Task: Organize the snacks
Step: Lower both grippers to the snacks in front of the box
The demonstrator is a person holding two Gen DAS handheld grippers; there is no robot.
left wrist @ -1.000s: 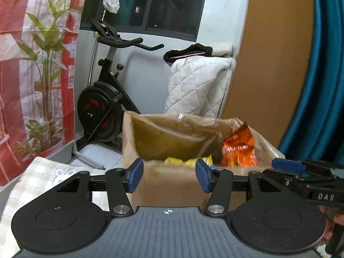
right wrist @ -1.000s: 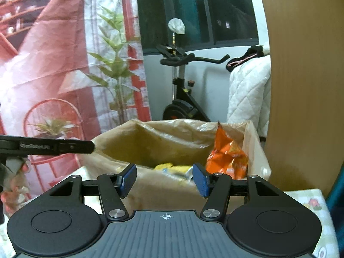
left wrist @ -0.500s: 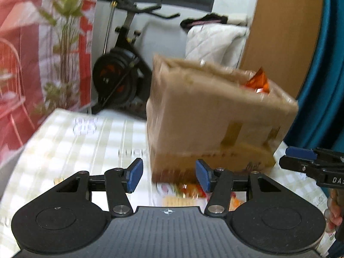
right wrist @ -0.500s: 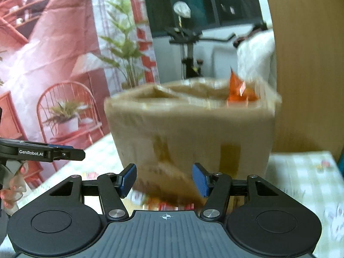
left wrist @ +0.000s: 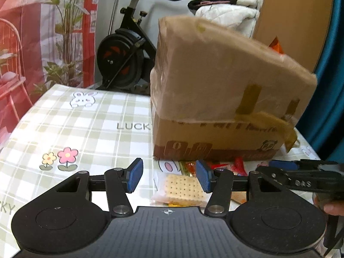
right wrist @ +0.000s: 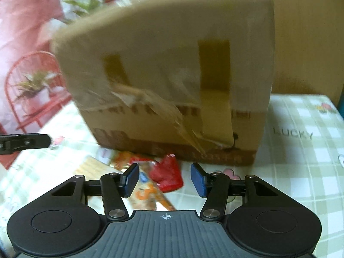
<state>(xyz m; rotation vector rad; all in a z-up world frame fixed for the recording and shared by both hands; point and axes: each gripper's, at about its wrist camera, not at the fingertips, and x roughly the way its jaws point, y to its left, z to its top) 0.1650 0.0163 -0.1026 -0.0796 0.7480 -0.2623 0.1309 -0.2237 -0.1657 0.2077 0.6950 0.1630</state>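
A tall brown cardboard box (left wrist: 225, 99) stands on the checked tablecloth (left wrist: 75, 124); an orange snack bag tip (left wrist: 276, 45) shows above its rim. Loose snacks lie in front of it: a cracker packet (left wrist: 182, 188) between my left gripper's fingers, a red packet (right wrist: 167, 175) and an orange packet (right wrist: 150, 195) before my right gripper. My left gripper (left wrist: 168, 178) is open and empty above the cracker packet. My right gripper (right wrist: 164, 180) is open and empty. The box (right wrist: 172, 75) fills the right wrist view, blurred.
An exercise bike (left wrist: 124, 49) and a white quilt (left wrist: 225, 15) stand behind the table. A wooden panel (left wrist: 290, 21) rises at the back right. The right gripper's fingers (left wrist: 301, 172) show at the left wrist view's right edge.
Both grippers have come down from above the box's open top to table level in front of it. The loose snacks on the cloth have come into view. Both stayed open.
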